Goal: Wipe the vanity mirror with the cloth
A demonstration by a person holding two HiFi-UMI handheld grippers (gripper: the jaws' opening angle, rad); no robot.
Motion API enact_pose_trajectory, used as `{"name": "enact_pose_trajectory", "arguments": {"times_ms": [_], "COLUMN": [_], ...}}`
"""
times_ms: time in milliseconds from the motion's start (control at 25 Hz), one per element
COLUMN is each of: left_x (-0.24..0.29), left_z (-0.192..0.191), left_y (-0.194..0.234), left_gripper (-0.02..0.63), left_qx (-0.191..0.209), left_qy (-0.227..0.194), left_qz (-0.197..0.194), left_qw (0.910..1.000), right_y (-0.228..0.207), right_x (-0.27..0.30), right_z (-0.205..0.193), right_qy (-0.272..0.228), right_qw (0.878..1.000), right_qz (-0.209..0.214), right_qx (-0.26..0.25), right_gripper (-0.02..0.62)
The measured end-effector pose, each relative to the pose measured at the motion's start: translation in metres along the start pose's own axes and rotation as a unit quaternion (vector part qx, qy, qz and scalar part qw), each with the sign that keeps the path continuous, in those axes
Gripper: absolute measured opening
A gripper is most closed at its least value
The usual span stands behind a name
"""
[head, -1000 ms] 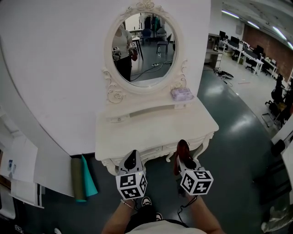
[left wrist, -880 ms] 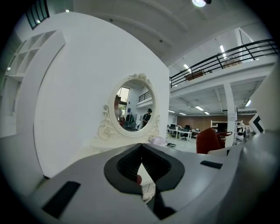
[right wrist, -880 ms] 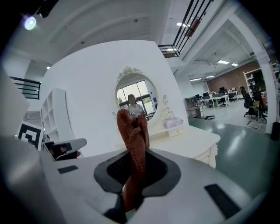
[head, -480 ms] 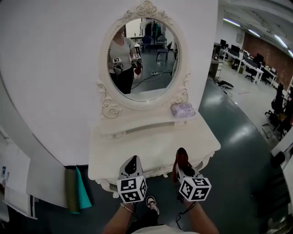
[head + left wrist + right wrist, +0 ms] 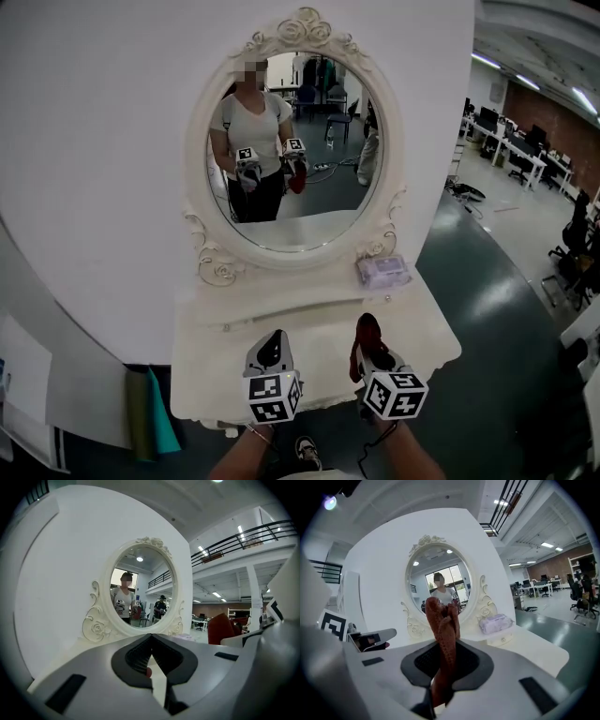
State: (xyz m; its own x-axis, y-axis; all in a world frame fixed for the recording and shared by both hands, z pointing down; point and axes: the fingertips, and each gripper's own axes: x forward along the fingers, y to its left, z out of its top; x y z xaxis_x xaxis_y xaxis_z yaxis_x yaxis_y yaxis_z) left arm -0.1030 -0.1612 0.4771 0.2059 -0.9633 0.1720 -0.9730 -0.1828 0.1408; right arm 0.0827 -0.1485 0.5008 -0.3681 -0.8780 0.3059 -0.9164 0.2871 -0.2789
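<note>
Vanity mirror (image 5: 291, 150), oval in a carved cream frame, at the counter's (image 5: 216, 366) back edge. Over the front edge, side by side, clear of the glass: right tongs (image 5: 445, 651) clamped on a rust-red cloth (image 5: 440, 616) standing upright past the tips; left tongs (image 5: 150, 639) pressed together, holding nothing. Lilac tissue pack (image 5: 382, 271) at the back right corner.

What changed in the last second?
The person stepped closer: the mirror looks larger in the head view, and both the left gripper and right gripper moved forward from the front edge of the vanity top to over it. Nothing taken or released: the right fingers still pinch the red cloth, the left's stay shut, empty. The tissue pack stays beside the mirror.
</note>
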Motion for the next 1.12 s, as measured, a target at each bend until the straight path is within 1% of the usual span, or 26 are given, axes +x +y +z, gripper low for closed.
{"name": "enact_pose_trajectory", "arguments": {"times_ms": [240, 400, 560, 720, 880, 1000, 1120], "left_x": [0.046, 0.062, 0.067, 0.075, 0.084, 0.087, 0.088], "left_z": [0.011, 0.009, 0.000, 0.002, 0.013, 0.022, 0.031], "left_y": [0.025, 0.039, 0.054, 0.069, 0.077, 0.078, 0.082], "left_gripper": [0.005, 0.005, 0.005, 0.005, 0.005, 0.005, 0.005], "left_qx": [-0.011, -0.017, -0.026, -0.037, -0.051, -0.058, -0.052], "left_qy": [-0.005, 0.001, 0.011, 0.006, -0.003, -0.007, -0.015], "left_qz": [0.017, 0.033, 0.062, 0.101, 0.148, 0.176, 0.196], "left_qw": [0.9998, 0.9993, 0.9977, 0.9941, 0.9877, 0.9826, 0.9790], "right_y": [-0.002, -0.007, -0.007, 0.001, 0.009, 0.009, 0.011], "right_x": [0.053, 0.078, 0.103, 0.134, 0.162, 0.178, 0.191], "right_z": [0.023, 0.031, 0.029, 0.038, 0.054, 0.065, 0.071], "right_qy": [0.007, 0.013, 0.031, 0.040, 0.048, 0.055, 0.057], "right_qw": [1.000, 1.000, 0.999, 0.996, 0.990, 0.986, 0.983], "right_qz": [0.012, 0.016, 0.032, 0.073, 0.124, 0.149, 0.168], "right_qx": [-0.017, -0.018, -0.021, -0.033, -0.045, -0.050, -0.049], "right_gripper": [0.060, 0.060, 0.060, 0.060, 0.060, 0.060, 0.060]}}
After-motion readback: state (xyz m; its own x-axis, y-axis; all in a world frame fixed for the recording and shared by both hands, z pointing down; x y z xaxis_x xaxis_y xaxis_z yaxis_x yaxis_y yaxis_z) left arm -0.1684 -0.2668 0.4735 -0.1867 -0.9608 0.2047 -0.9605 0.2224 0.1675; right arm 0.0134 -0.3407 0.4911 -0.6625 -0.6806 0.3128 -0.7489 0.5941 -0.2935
